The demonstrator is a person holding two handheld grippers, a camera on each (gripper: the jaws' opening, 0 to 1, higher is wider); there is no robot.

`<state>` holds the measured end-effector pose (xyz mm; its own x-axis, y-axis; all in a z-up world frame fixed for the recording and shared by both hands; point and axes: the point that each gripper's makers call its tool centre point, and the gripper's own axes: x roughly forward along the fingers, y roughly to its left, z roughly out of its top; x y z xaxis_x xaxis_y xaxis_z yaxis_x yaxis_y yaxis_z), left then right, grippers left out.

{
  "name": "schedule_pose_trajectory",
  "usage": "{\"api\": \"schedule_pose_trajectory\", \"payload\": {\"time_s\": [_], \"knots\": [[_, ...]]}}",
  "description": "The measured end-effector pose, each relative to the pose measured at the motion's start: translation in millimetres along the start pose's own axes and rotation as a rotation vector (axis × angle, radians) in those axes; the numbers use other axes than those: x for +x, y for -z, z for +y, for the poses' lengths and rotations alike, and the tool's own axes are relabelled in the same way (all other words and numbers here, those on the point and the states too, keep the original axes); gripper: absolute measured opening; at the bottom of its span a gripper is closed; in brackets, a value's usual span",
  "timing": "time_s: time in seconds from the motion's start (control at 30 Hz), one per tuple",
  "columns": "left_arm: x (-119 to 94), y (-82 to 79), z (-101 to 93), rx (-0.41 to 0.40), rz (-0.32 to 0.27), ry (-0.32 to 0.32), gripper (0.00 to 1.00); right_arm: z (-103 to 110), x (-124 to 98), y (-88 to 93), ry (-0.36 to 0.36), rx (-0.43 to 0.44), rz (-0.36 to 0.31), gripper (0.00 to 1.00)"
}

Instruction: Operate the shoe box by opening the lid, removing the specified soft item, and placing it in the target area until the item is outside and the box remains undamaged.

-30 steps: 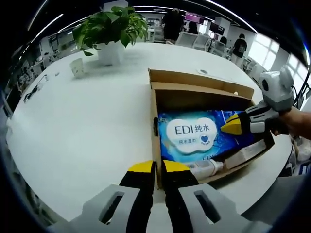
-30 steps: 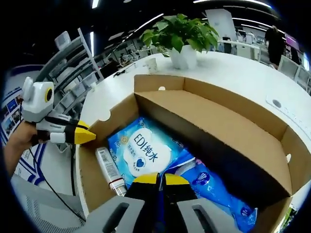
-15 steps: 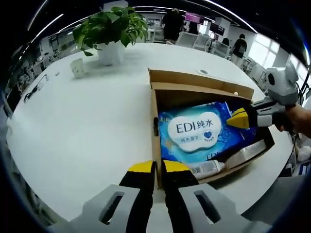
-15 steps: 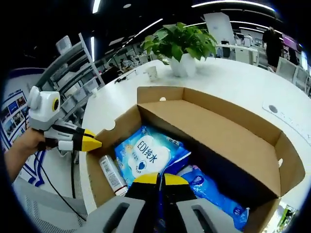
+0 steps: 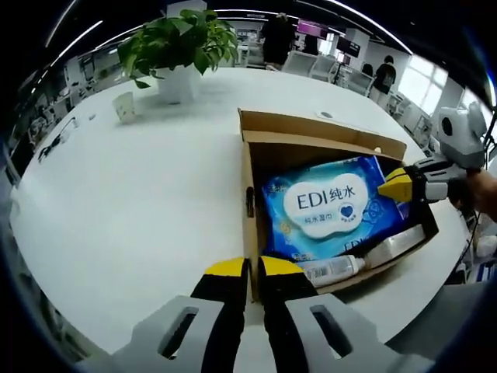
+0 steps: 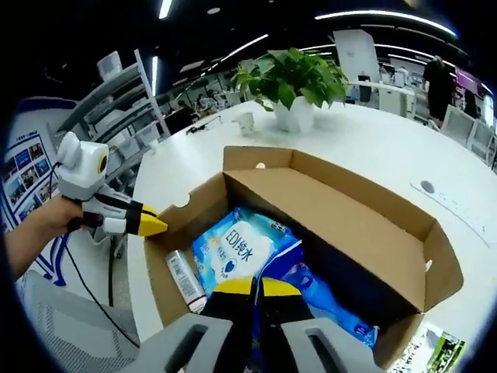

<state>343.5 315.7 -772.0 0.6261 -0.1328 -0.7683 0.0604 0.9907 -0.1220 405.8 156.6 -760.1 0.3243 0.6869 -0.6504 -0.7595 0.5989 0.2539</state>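
The open cardboard shoe box (image 5: pixel 250 167) (image 6: pixel 342 210) lies on the white table, its lid folded back. A blue wet-wipes pack (image 5: pixel 330 208) (image 6: pixel 237 250) is tilted up inside it. My right gripper (image 5: pixel 397 186) (image 6: pixel 248 284) is shut on that pack's end, coming in from the right in the left gripper view. My left gripper (image 5: pixel 250 269) (image 6: pixel 158 224) is shut on the box's near side wall, and a hand holds it at the left of the right gripper view. A white tube (image 5: pixel 330 270) (image 6: pixel 185 273) lies along the box's wall.
A second blue pack (image 6: pixel 334 305) lies deeper in the box. A potted plant (image 5: pixel 178 47) (image 6: pixel 291 74) and a small cup (image 5: pixel 124 107) (image 6: pixel 246 122) stand on the round table (image 5: pixel 132 194). Shelving and people are in the background.
The right gripper has drawn back and upward with the wipes pack, which now sits higher and further right in the box. The left gripper has stayed on the box wall.
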Motion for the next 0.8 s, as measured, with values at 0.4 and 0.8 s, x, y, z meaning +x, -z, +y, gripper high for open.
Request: {"api": "schedule_pose_trajectory", "payload": {"time_s": [0.4, 0.8], "knots": [[0, -0.5, 0.0, 0.034, 0.023, -0.004, 0.04, -13, -26, 7.1, 0.023, 0.020, -0.022, 0.00], [-16, -38.7, -20.0, 0.121, -0.065, 0.023, 0.08, -21, -37, 15.8, 0.039, 0.070, -0.034, 0.00]]}}
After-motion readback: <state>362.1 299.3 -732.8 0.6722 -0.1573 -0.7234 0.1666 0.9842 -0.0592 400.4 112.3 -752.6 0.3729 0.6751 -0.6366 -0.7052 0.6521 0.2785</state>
